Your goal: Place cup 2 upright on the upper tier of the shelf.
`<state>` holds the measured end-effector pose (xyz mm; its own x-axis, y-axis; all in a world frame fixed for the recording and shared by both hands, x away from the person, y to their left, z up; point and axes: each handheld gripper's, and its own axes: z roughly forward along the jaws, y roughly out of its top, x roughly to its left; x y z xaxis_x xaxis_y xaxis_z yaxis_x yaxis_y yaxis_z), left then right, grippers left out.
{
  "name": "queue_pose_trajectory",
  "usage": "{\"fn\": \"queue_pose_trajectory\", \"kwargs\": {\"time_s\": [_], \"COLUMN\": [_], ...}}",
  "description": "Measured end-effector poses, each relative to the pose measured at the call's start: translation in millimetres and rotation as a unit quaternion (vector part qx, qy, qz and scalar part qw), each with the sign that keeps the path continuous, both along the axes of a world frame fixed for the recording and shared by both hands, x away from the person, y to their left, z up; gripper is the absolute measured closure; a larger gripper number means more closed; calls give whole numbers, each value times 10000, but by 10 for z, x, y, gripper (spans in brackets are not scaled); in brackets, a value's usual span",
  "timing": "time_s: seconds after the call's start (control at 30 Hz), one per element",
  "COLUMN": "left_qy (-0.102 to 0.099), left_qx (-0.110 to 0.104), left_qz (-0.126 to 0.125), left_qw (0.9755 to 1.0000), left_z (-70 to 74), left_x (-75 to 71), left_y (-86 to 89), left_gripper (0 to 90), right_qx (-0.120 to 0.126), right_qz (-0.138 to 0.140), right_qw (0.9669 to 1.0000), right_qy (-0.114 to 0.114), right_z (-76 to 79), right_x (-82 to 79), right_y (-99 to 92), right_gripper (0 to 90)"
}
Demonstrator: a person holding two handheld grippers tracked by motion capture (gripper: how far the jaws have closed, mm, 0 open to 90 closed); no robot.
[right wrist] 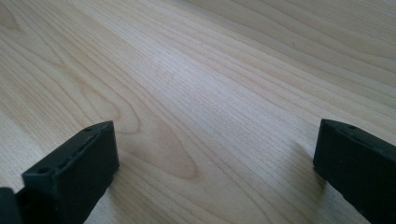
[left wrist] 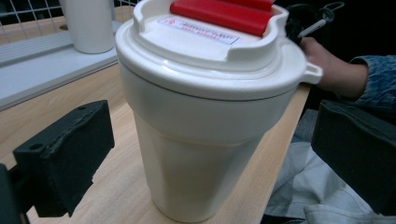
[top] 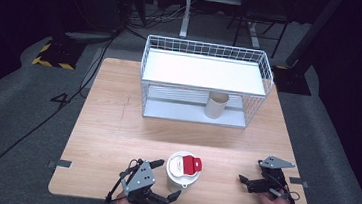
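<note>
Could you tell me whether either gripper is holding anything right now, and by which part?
Nothing is held. The left gripper is open, its jaws either side of the cream plastic cup with a red-tabbed lid without touching. The right gripper is open over bare wood.

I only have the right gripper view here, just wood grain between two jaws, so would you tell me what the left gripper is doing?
Observer: The left gripper sits at the table's near edge, jaws open on either side of a white lidded cup, not yet closed on it.
Operator: Thank you. Anything on that cup?
Observer: Its lid carries a red flap.
Operator: And what lies beyond it?
Observer: A white wire rack stands at the far side, with a plain white cup on its lower shelf.
</note>
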<state>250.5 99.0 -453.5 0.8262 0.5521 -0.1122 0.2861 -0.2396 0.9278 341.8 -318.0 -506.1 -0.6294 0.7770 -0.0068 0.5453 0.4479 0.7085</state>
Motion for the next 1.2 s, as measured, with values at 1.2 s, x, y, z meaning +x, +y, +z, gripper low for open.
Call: {"fn": "queue_pose_trajectory", "kwargs": {"time_s": [1.2], "left_qy": [152], "left_qx": [9], "left_qz": [124], "left_qw": [9998], "left_z": [-427], "left_x": [223], "left_y": [-351], "left_gripper": [90], "right_qx": [-1], "right_qz": [0], "right_qw": [10000], "right_qy": [-1], "right_z": [0], "right_x": [0], "right_y": [0], "right_gripper": [1]}}
